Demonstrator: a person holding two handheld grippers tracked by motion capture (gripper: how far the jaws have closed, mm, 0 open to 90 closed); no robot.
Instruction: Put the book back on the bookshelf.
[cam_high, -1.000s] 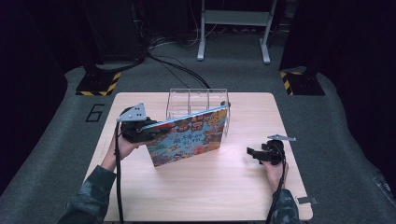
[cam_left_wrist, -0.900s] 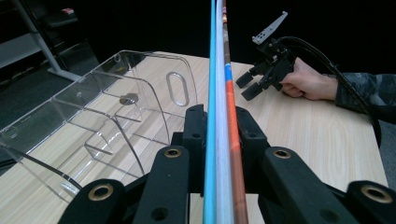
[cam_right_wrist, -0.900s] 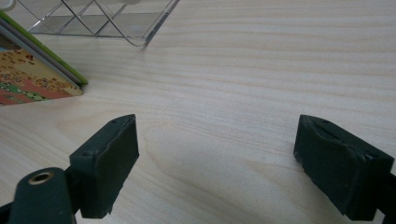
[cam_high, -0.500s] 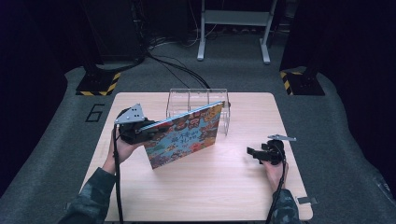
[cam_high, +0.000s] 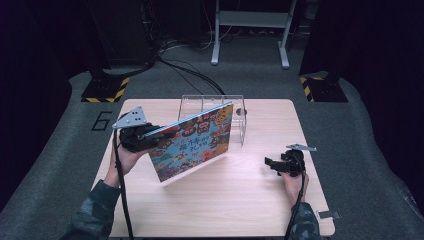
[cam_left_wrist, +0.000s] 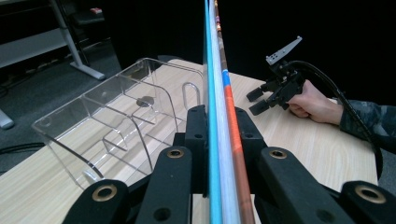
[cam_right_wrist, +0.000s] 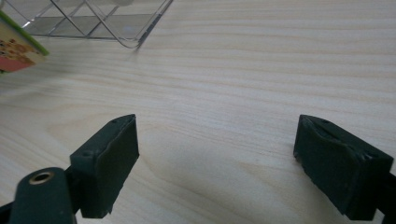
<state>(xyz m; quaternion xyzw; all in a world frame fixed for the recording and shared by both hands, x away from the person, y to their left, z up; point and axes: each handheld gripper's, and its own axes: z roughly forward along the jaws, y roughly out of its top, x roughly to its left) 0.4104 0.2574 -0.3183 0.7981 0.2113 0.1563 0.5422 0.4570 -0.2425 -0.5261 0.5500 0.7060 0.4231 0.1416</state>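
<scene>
A colourful picture book hangs tilted above the wooden table, its cover facing me. My left gripper is shut on the book's left edge; in the left gripper view the book runs edge-on between the jaws of my left gripper. A clear acrylic rack with dividers stands just behind the book. My right gripper rests open near the table's right side, jaws wide apart over bare wood in the right gripper view, right gripper. A corner of the book shows at upper left there.
The rack lies to the left of the book in the left gripper view, and the other hand with its gripper is to the right. Cables and stand legs lie on the floor beyond the table.
The left gripper has lifted the book higher and tipped it more upright, near the rack. The right gripper has stayed where it was.
</scene>
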